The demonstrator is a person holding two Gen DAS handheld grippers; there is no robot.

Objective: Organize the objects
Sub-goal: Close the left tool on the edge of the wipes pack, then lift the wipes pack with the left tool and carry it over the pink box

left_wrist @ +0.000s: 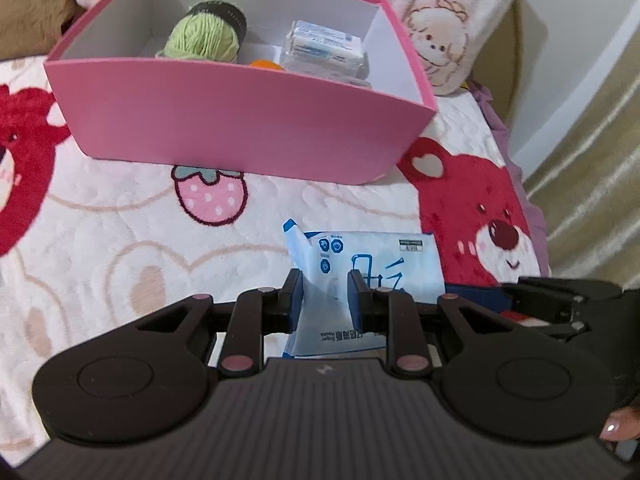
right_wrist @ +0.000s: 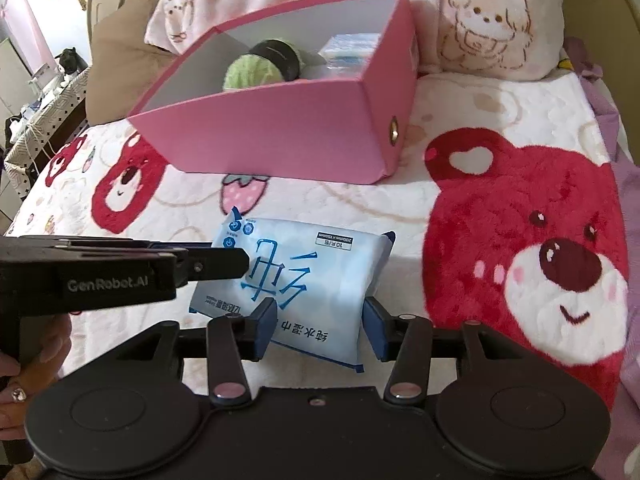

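Jaws on the left gripper [left_wrist: 325,294] are closed down onto one end of the wet-wipe pack [left_wrist: 362,276], pads pinching the film so it bunches between them. Jaws on the right gripper [right_wrist: 320,326] stand partly open, one pad on each side of the pack's near end [right_wrist: 304,280]; the right pad sits at the pack's edge, and I can't tell if the left pad presses or just touches (no crease visible there).

Pack is white and blue with large blue characters, lying on the bear-print blanket [left_wrist: 100,240] that covers the bed. In the right wrist view the left gripper [right_wrist: 244,262] comes in from 9 o'clock and its tip overlaps the pack's left side. In the left wrist view the right gripper [left_wrist: 516,298] shows at 3 o'clock, at the pack's right end.

Pink box [left_wrist: 240,120] sits open-topped on the blanket at 12 o'clock from the pack, apart from it, with a printed strawberry [left_wrist: 210,196] between the two. Inside the box:
- green yarn ball [left_wrist: 200,38] with a dark band, left half
- clear-wrapped pack with blue print [left_wrist: 324,48], right half
- small orange item [left_wrist: 264,65] low against the front wall, mostly hidden

Large red bear print [right_wrist: 532,256] lies at 3 o'clock of the pack. Pillow with cartoon print [right_wrist: 492,20] leans behind the box at 1 o'clock. A hand [right_wrist: 16,376] with painted nails holds the left gripper's handle at 8 o'clock in the right wrist view.
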